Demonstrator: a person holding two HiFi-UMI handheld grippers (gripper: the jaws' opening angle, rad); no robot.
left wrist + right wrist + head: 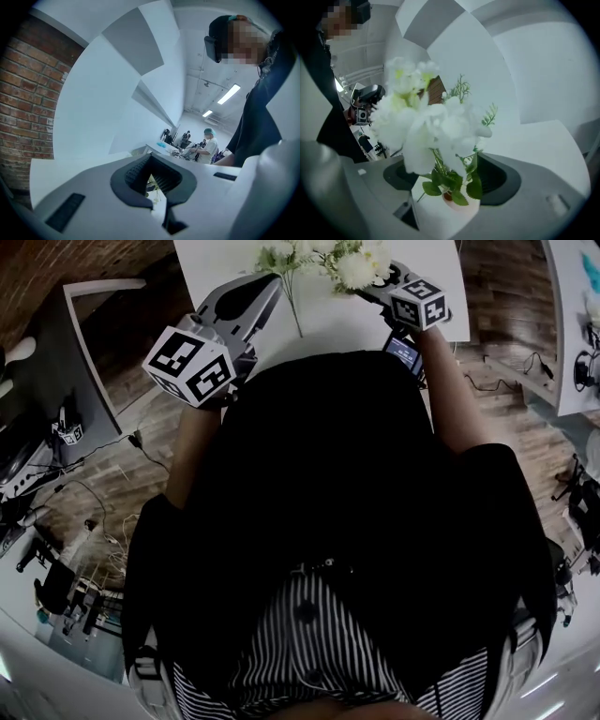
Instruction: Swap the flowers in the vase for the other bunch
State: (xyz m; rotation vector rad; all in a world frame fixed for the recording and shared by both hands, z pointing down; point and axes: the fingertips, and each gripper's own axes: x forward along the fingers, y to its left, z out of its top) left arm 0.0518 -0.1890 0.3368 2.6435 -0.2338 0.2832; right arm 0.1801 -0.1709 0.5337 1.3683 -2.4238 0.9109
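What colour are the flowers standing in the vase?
White flowers with green leaves, clearest in the right gripper view.

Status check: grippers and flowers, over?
Left gripper shut on a loose stem. Right gripper open, white flowers standing in the vase between its jaws. Nothing in the way seen.

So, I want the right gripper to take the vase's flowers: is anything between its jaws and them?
Nothing visible does. The right gripper stands open around the white flowers in the vase; only their own leaves crowd the stems.
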